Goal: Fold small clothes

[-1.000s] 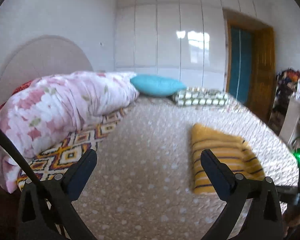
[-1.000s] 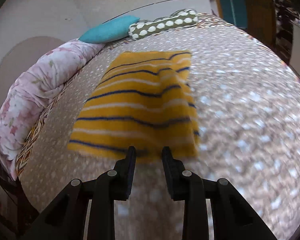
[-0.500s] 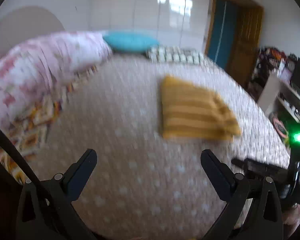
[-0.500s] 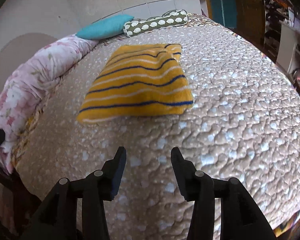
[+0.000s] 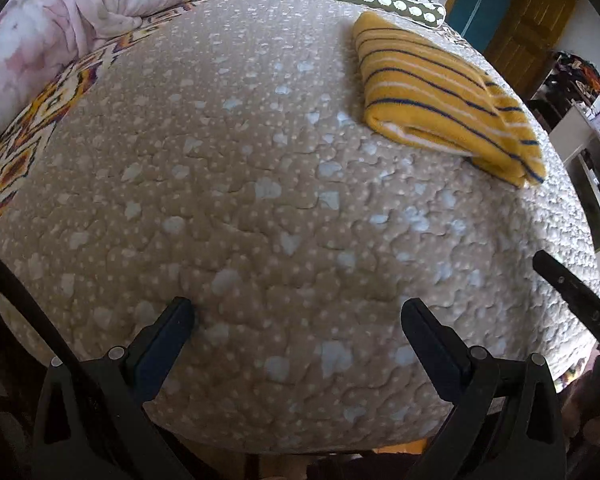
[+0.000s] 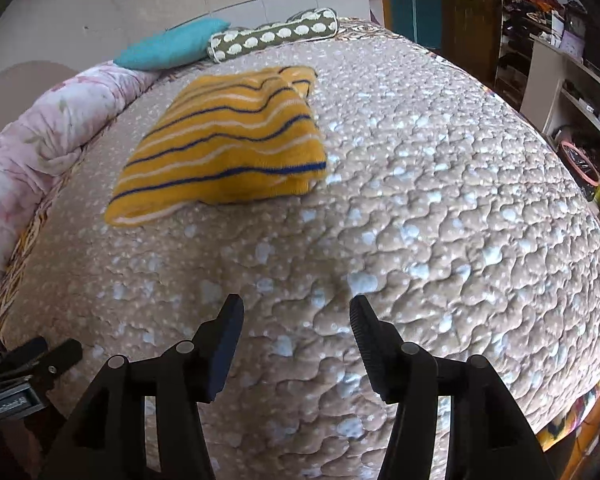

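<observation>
A folded yellow garment with navy and white stripes [image 5: 444, 96] lies flat on the beige quilted bed [image 5: 260, 200], far right in the left wrist view and centre left in the right wrist view [image 6: 228, 140]. My left gripper [image 5: 296, 320] is open and empty above the bed's near edge, well short of the garment. My right gripper [image 6: 296, 316] is open and empty, also back from the garment near the bed's front edge. Part of the right gripper shows at the right edge of the left wrist view [image 5: 572, 292].
A pink floral duvet [image 5: 60, 28] is bunched along the left side. A teal pillow [image 6: 172, 48] and a green spotted bolster [image 6: 276, 36] lie at the head. Shelves with clutter [image 6: 572, 80] and a wooden door [image 5: 528, 20] stand to the right.
My right gripper opened, let go of the garment's near edge and drew back toward the bed's front. My left gripper tilted down and pulled back; the garment lies still.
</observation>
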Demonstrator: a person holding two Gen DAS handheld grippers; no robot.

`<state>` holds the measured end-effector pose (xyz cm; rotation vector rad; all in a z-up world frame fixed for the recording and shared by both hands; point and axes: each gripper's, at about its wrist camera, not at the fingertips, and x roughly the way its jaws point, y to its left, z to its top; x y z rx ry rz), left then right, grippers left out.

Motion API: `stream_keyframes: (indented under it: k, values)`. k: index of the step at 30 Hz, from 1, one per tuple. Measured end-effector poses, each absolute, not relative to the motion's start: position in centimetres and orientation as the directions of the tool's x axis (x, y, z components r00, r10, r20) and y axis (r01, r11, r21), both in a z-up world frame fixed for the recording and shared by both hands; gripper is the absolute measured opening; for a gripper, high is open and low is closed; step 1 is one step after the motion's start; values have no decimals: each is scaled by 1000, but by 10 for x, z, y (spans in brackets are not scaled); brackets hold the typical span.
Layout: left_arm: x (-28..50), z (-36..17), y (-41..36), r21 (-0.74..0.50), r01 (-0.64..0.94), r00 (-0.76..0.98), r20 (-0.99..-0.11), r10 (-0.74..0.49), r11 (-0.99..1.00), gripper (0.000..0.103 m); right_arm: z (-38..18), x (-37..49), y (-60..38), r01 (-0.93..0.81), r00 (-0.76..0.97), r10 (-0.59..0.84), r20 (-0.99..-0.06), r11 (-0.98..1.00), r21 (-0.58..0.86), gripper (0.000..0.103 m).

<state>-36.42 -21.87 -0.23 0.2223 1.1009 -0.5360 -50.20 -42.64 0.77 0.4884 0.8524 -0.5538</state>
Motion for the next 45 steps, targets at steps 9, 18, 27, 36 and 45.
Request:
stream_keyframes:
  k: [9, 18, 27, 36, 45]
  values:
    - [-385, -13, -234, 45, 541, 416, -882, -221, 840, 103, 3, -501, -424, 636, 524, -259, -811, 753, 170, 63]
    - [-387, -12, -234, 53, 540, 430, -876, -221, 840, 103, 3, -499, -421, 629, 522, -273, -808, 763, 148, 64]
    - [-387, -12, -232, 55, 540, 432, -874, -221, 840, 103, 1, -498, -421, 627, 514, -276, -812, 767, 137, 66]
    - [-388, -12, -232, 55, 539, 436, -872, -222, 841, 103, 0, -497, -421, 625, 507, -289, -812, 772, 115, 67]
    - [-388, -11, -232, 56, 538, 438, -871, -223, 841, 103, -1, -493, -409, 619, 492, -318, -811, 783, 68, 68]
